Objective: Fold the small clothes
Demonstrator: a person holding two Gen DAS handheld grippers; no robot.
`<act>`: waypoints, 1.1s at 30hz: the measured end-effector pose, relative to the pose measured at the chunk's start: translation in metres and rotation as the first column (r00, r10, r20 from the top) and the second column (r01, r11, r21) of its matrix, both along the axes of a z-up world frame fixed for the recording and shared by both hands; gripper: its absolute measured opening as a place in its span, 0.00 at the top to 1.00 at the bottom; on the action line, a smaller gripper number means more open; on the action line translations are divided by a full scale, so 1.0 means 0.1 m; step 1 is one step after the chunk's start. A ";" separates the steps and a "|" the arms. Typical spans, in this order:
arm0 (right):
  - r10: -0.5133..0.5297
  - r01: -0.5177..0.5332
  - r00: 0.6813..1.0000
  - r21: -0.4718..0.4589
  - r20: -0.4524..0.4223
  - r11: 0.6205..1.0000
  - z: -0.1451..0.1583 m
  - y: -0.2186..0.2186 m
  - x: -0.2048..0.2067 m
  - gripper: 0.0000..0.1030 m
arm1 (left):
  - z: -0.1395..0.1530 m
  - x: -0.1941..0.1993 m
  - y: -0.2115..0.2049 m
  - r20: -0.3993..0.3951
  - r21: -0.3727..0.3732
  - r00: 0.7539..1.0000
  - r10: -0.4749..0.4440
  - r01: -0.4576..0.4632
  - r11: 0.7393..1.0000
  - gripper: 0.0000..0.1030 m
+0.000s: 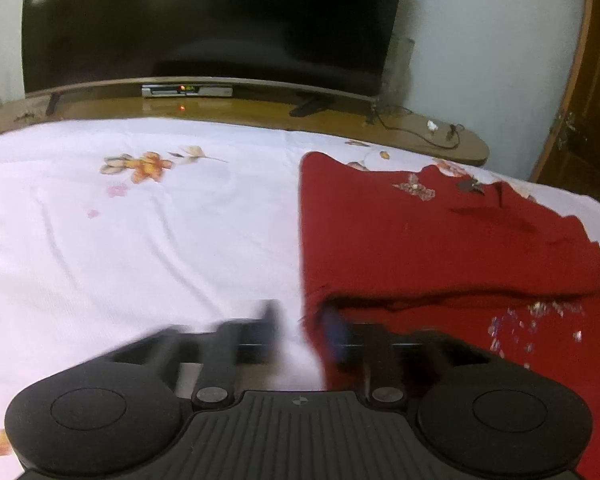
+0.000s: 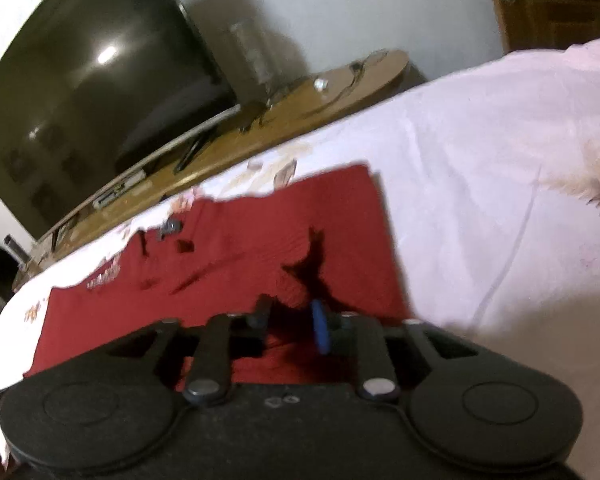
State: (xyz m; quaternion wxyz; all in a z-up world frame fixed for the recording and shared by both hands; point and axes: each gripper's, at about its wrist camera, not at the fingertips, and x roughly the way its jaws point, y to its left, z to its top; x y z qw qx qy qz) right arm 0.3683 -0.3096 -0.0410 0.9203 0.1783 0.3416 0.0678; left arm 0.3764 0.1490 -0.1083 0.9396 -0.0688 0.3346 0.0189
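Note:
A small red garment (image 1: 440,240) with sequin decorations lies on the white flowered bedsheet (image 1: 140,232), partly folded over itself. My left gripper (image 1: 300,320) is open at the garment's near left corner; its blue-padded right finger sits at the folded edge, its left finger over bare sheet. In the right wrist view the red garment (image 2: 240,248) lies flat. My right gripper (image 2: 290,316) is open just above its near edge, fingers apart with red cloth puckered between them.
A large dark TV (image 1: 204,24) stands on a wooden cabinet (image 1: 260,110) beyond the bed, with a set-top box (image 1: 186,90) and cables (image 1: 432,128). A wooden door (image 1: 588,80) is at the right.

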 end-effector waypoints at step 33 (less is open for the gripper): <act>0.182 -0.138 0.976 -0.303 0.121 0.943 0.02 0.68 0.16 0.58 | 0.12 0.80 -0.85 0.114 0.030 0.972 -0.203 0.201 0.979 0.34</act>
